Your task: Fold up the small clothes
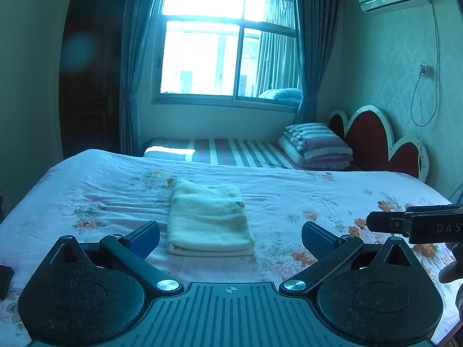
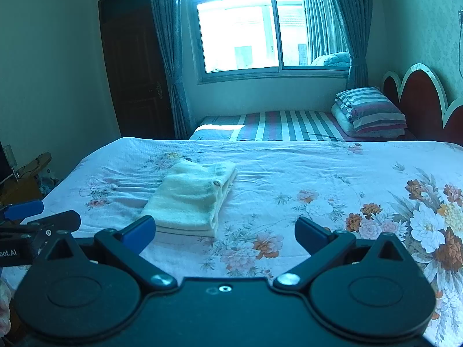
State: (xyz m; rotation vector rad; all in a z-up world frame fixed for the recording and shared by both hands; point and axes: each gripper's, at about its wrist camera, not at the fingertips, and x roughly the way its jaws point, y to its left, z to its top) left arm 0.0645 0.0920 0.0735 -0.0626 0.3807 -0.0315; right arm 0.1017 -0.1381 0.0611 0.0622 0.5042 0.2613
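A cream small garment point(image 1: 209, 218) lies folded into a neat rectangle on the floral bedspread point(image 1: 289, 190). It also shows in the right wrist view point(image 2: 191, 196), left of centre. My left gripper point(image 1: 230, 238) is open and empty, held just above the bed, with the garment's near edge between its fingers. My right gripper point(image 2: 225, 232) is open and empty, to the right of the garment and a little back from it. The right gripper's side shows at the right edge of the left wrist view point(image 1: 416, 222).
A second bed with a striped sheet point(image 1: 231, 151) and stacked striped pillows point(image 1: 318, 144) stands behind, by a red headboard point(image 1: 376, 141). A dark door point(image 1: 89, 69) is at the left, a window point(image 1: 228, 40) at the back. The floral bedspread point(image 2: 318, 179) spreads wide to the right.
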